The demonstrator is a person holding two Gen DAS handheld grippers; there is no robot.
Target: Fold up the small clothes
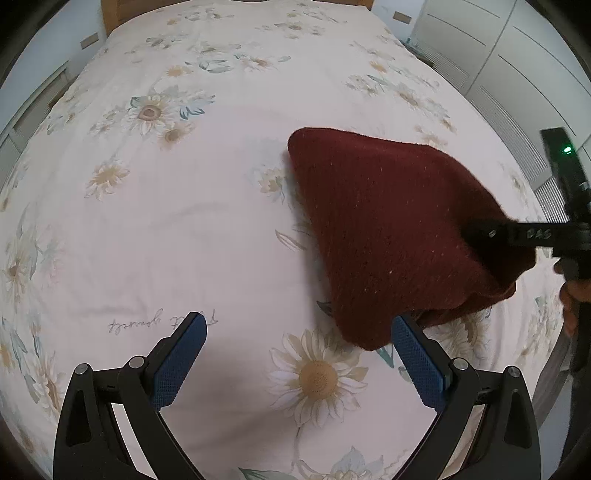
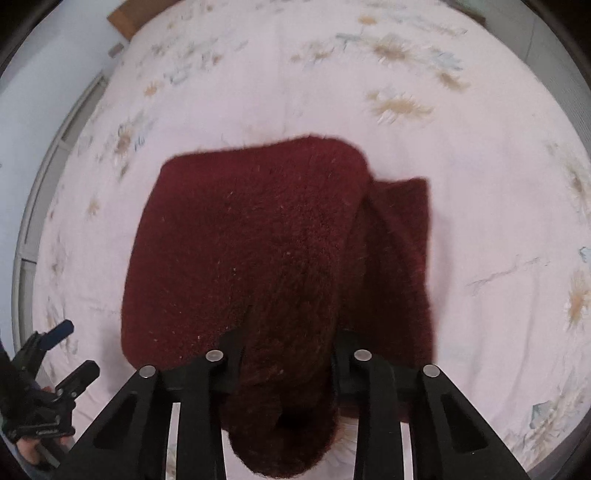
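— One big bed (image 1: 184,229) fills almost everything. What covers it?

— A pale pink sheet (image 1: 229,258) with daisies printed on it, and a line of cursive writing (image 1: 162,322) near the left gripper. Behind the far end sits a brown headboard (image 1: 110,22), and white closet doors (image 1: 517,74) stand on the right.

— Where is the dark red sweater (image 2: 243,258)?

— It is on the right side of the bed, bunched up. Its near part is lifted off the sheet, and a flatter piece sticks out on its right.

— Who holds it?

— The right gripper (image 2: 288,354) does. Its two black fingers are squeezed on a thick fold of the sweater, and the knit hangs down between them.

— And the left gripper (image 1: 299,354)?

— Its blue pads (image 1: 417,363) are spread wide apart with nothing in them. It hangs over the sheet, just left of the sweater's near edge.
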